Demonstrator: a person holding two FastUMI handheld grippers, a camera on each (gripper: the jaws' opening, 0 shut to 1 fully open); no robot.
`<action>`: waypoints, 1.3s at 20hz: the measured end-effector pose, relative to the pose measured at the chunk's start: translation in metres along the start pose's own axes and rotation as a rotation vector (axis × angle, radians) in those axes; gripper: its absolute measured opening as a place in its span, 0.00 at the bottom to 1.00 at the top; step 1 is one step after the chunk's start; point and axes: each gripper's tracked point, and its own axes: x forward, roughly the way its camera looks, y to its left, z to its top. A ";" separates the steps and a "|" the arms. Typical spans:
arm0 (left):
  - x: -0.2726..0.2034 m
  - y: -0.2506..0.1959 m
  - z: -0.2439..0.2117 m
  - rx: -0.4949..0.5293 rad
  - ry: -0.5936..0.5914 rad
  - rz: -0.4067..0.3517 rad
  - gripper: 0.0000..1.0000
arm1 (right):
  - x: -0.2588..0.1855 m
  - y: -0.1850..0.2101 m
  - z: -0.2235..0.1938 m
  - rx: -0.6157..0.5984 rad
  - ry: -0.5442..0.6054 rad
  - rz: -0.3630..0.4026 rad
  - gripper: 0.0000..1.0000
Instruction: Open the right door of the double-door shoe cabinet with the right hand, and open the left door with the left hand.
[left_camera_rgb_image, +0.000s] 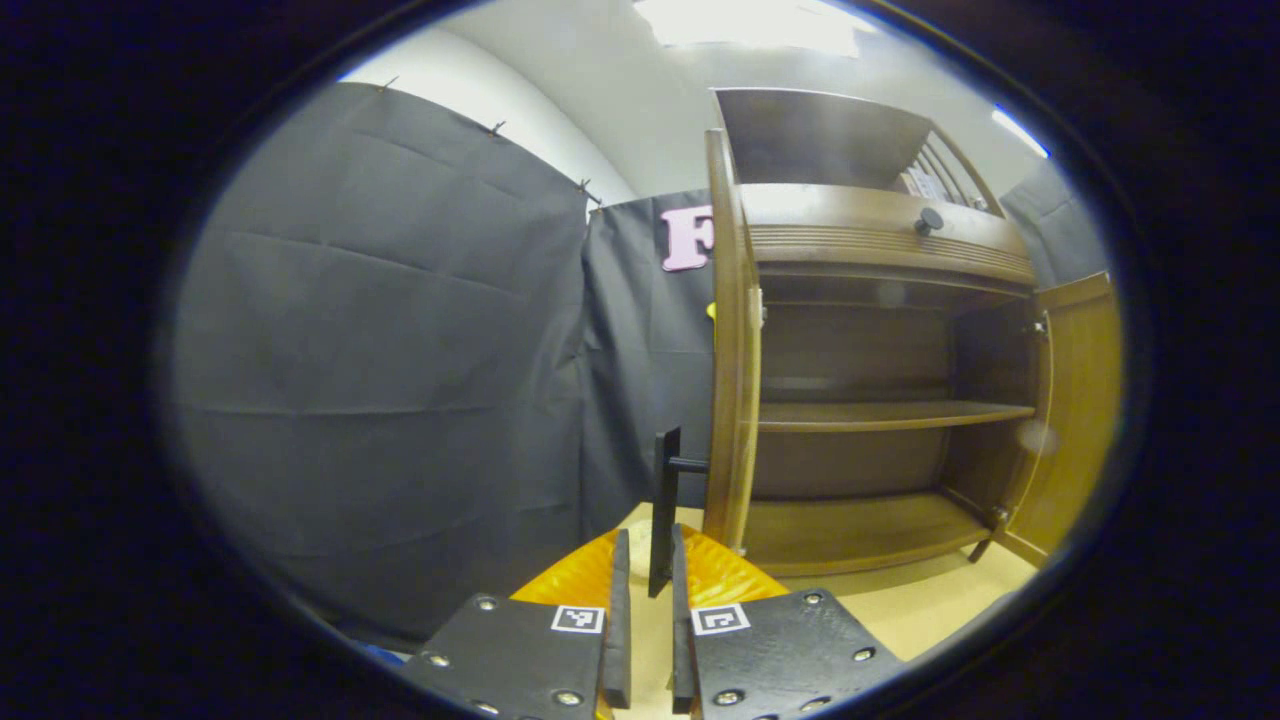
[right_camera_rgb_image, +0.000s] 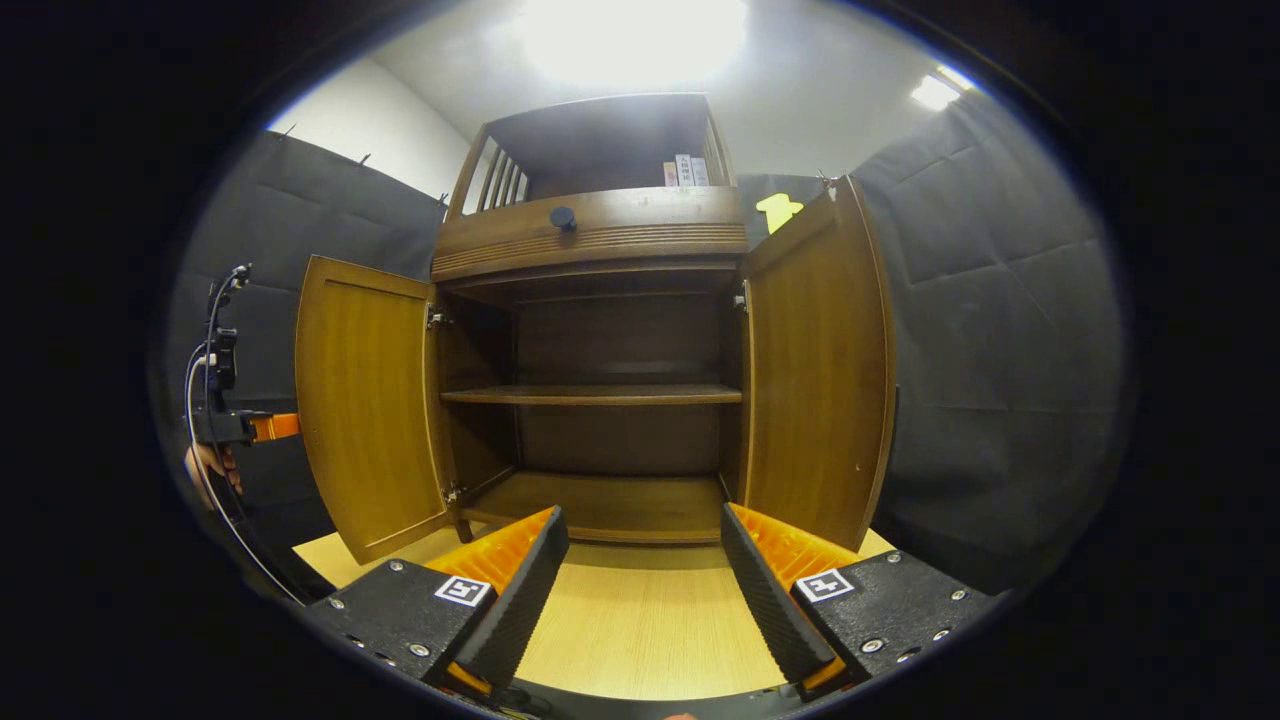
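Note:
The wooden shoe cabinet (right_camera_rgb_image: 600, 235) stands with both doors swung out and its bare shelves (right_camera_rgb_image: 590, 395) showing. In the left gripper view the left door (left_camera_rgb_image: 732, 400) is seen edge-on, and its black bar handle (left_camera_rgb_image: 665, 500) runs down between the fingertips of my left gripper (left_camera_rgb_image: 650, 560), which is shut on it. The right gripper view shows that left gripper (right_camera_rgb_image: 240, 425) and a hand beside the left door (right_camera_rgb_image: 365, 400). My right gripper (right_camera_rgb_image: 645, 560) hangs open and empty in front of the cabinet, clear of the right door (right_camera_rgb_image: 820, 370).
The cabinet sits on a light wooden floor (right_camera_rgb_image: 640, 620). A drawer with a round black knob (right_camera_rgb_image: 563, 216) lies above the doors, and an open top shelf holds a few small items (right_camera_rgb_image: 685, 170). Black cloth walls (left_camera_rgb_image: 380, 350) close in on both sides.

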 end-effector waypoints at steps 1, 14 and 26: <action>0.000 -0.008 0.002 -0.007 -0.005 -0.016 0.15 | 0.000 0.003 0.000 0.003 0.001 0.007 0.95; -0.071 -0.083 0.054 -0.035 -0.074 -0.248 0.23 | -0.010 -0.004 0.031 0.016 -0.061 -0.036 0.95; -0.121 -0.134 0.031 -0.061 -0.080 -0.311 0.11 | -0.018 -0.009 0.025 0.039 -0.070 -0.065 0.95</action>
